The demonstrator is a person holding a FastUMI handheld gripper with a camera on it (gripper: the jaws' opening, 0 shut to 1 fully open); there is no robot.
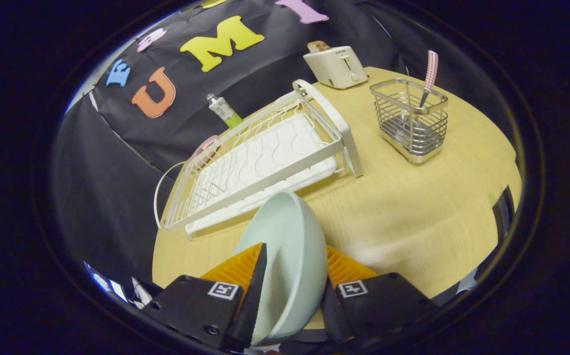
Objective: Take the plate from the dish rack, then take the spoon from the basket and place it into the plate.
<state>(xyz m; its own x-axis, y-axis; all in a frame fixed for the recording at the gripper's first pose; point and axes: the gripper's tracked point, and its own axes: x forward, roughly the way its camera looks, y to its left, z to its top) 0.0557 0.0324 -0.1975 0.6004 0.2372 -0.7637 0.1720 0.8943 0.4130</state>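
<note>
A pale mint plate [289,246] stands on edge between my two fingers, and my gripper [292,276] is shut on its rim, holding it over the wooden table [413,217]. Just beyond the plate lies the white wire dish rack [260,158], tilted in view and holding no dishes. To the right, farther off, stands a metal wire basket [411,121]. A spoon [429,74] with a pink checked handle sticks up out of it; its bowl is down inside the basket.
A white toaster [336,65] with toast in it stands at the table's far edge, behind the rack. A green-and-white tube [224,111] and a pink object [205,148] lie behind the rack near the black cloth wall.
</note>
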